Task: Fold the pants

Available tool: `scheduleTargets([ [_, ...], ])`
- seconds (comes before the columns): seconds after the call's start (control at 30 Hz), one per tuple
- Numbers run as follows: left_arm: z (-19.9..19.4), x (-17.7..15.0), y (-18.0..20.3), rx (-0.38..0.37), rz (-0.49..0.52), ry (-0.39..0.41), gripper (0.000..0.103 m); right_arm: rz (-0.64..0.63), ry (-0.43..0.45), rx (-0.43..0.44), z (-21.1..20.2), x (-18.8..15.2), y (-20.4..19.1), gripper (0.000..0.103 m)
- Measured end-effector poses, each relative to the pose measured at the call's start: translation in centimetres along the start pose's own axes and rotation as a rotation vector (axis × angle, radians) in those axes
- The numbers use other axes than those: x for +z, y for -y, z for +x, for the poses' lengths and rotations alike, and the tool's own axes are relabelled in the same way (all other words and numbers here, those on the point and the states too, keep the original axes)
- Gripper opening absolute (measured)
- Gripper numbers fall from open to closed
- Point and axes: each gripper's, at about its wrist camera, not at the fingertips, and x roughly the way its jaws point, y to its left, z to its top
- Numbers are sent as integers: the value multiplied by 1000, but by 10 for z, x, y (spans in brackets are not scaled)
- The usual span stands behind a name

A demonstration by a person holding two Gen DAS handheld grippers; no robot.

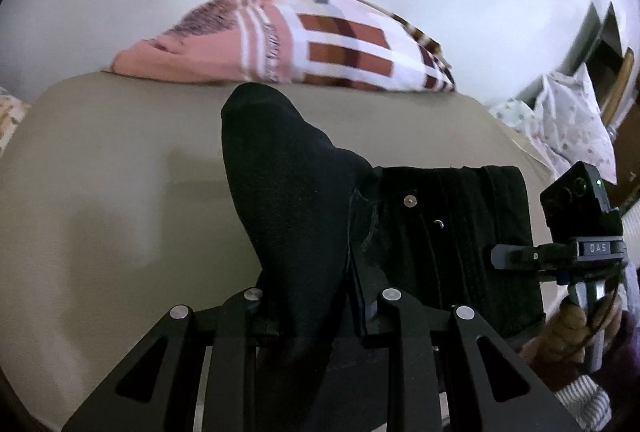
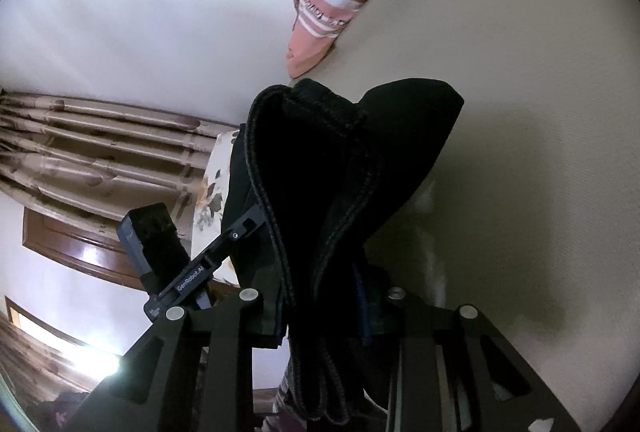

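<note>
1. Left wrist view: my left gripper (image 1: 316,312) is clamped on a thick bunch of the black pants (image 1: 288,192), and the cloth stands up out of the jaws and away from me.
2. To the right of that gripper the waistband part, with its rivet, hangs as a flat panel whose far edge is straight and whose right edge sits just beside the right gripper (image 1: 516,256), seen here side-on (a hand (image 1: 576,324) grips its handle below).
3. Ahead of and to the left of my left tool the beige bed surface (image 1: 120,192) lies bare up to its far edge, where a pink and checked blanket (image 1: 304,40) is piled against the white wall.
4. At the far right a floral pillow (image 1: 568,128) crowds the bed's corner.
5. Right wrist view: my right gripper (image 2: 324,316) is closed on several stacked layers of the pants, with the seamed edges running up out of the jaws.
6. To the right of that tool the bed lies open; to its left is the left gripper's body, with curtains (image 2: 100,144) beyond.
</note>
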Motion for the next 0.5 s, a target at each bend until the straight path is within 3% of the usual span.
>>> scheduleTargets([
  [0.5, 2, 59, -95, 169, -40, 108, 24, -50, -33, 45, 115, 93, -37, 26],
])
